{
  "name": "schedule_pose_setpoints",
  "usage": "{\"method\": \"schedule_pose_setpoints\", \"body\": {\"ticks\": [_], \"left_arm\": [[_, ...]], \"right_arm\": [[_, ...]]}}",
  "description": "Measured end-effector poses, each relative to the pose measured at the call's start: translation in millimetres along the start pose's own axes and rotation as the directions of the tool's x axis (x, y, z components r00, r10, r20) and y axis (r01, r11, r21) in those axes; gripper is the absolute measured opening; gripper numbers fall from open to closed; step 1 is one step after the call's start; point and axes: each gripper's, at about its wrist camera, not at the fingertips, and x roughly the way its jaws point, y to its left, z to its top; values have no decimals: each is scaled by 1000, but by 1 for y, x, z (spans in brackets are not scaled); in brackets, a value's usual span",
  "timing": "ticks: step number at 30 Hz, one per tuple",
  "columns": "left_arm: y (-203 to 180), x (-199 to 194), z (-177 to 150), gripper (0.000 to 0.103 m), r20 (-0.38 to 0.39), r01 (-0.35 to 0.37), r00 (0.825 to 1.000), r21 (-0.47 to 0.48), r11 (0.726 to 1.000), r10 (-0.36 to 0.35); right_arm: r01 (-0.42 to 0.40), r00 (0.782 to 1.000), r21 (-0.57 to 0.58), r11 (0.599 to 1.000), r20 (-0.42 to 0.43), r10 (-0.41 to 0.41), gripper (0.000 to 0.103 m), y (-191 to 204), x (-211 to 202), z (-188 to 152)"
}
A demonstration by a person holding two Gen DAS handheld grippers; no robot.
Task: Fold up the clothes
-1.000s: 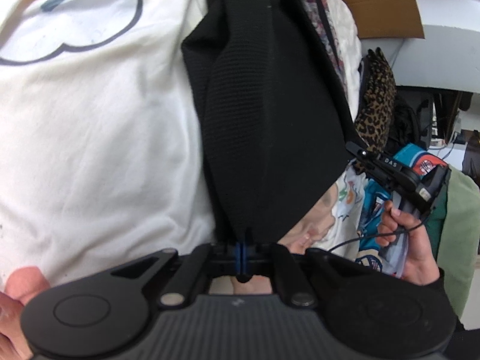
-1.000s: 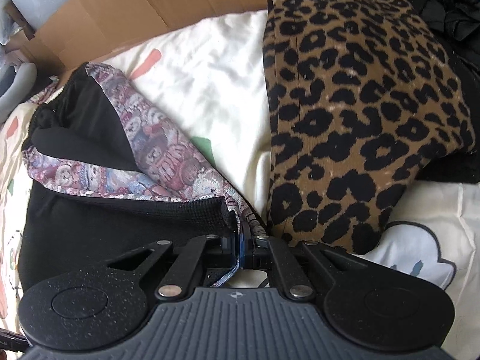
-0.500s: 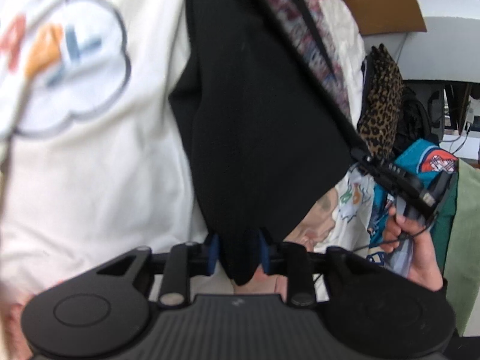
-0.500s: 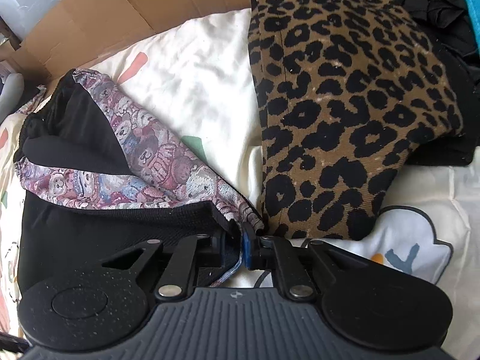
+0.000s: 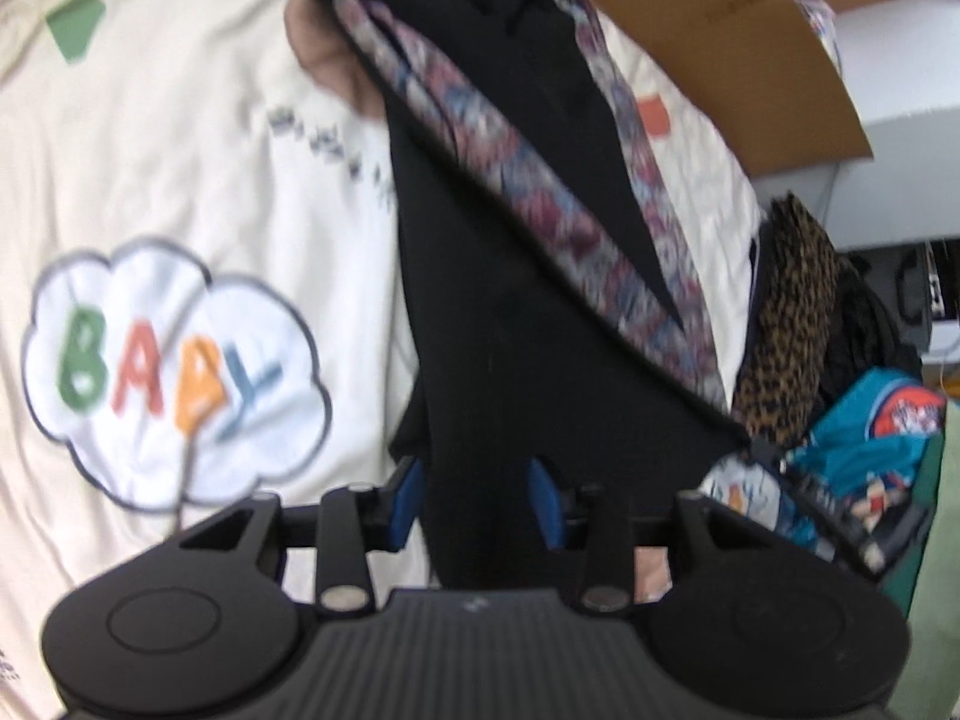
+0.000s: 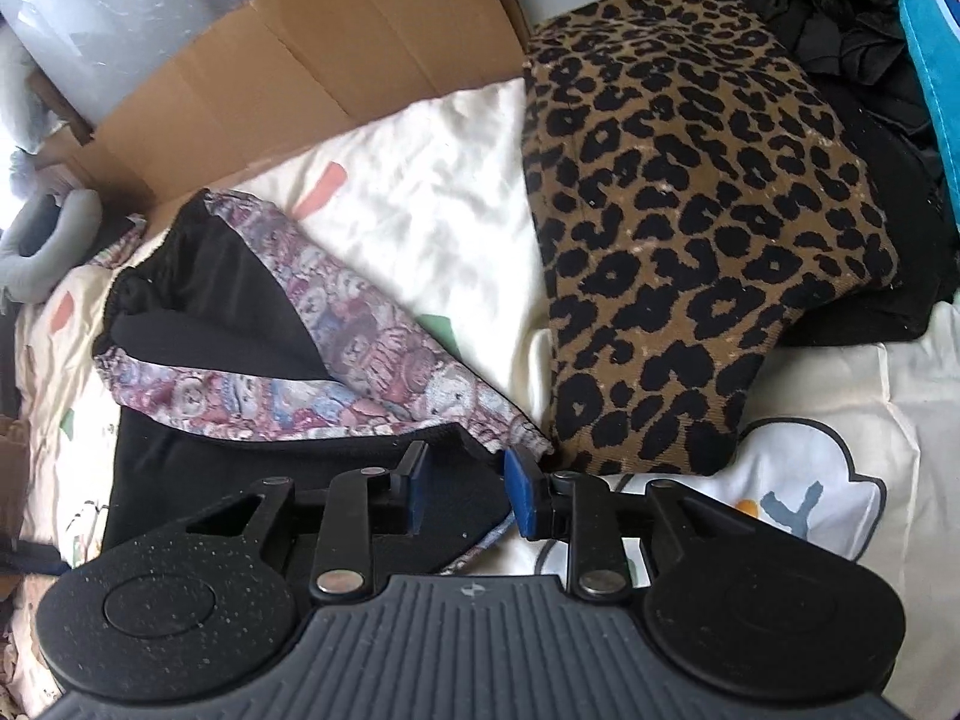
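L gripper fingers spread wide, black garment w/ patterned lining lying between them, no clamp. R gripper also wide apart over the garment's corner, gripping nothing. Garment lies on cream sheet; leopard-print piece just beside it, cardboard beyond.

Left wrist view blurred throughout; small dark print on the cream sheet unreadable. Black garment passes between the spread left tongs, its lower end hidden behind the tool body; contact with the blue pads cannot be told. Patterned trim smeared, motif indistinct there. Right tongs: the garment corner runs under them, its end concealed. Leopard-print garment: near edge partly behind the tool. Cloud print half covered, lettering incomplete. Teal item cut by the frame edge.
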Motion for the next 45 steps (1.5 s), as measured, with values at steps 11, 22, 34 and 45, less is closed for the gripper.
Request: {"method": "schedule_pose_setpoints", "body": {"ticks": [11, 22, 34, 45], "left_arm": [[-11, -8, 61, 53, 94, -36, 995, -11, 999, 37], [18, 16, 111, 53, 164, -77, 983, -24, 997, 80], [59, 35, 144, 56, 291, 20, 957, -58, 998, -2], [76, 38, 163, 24, 313, 130, 943, -36, 991, -113]], "right_arm": [[-12, 1000, -124, 992, 7, 13, 39, 13, 0, 12], [4, 998, -272, 962, -53, -19, 39, 20, 16, 28], [-77, 995, -336, 939, -87, 51, 40, 70, 33, 37], [-169, 980, -360, 918, -163, 117, 49, 100, 64, 26]]}}
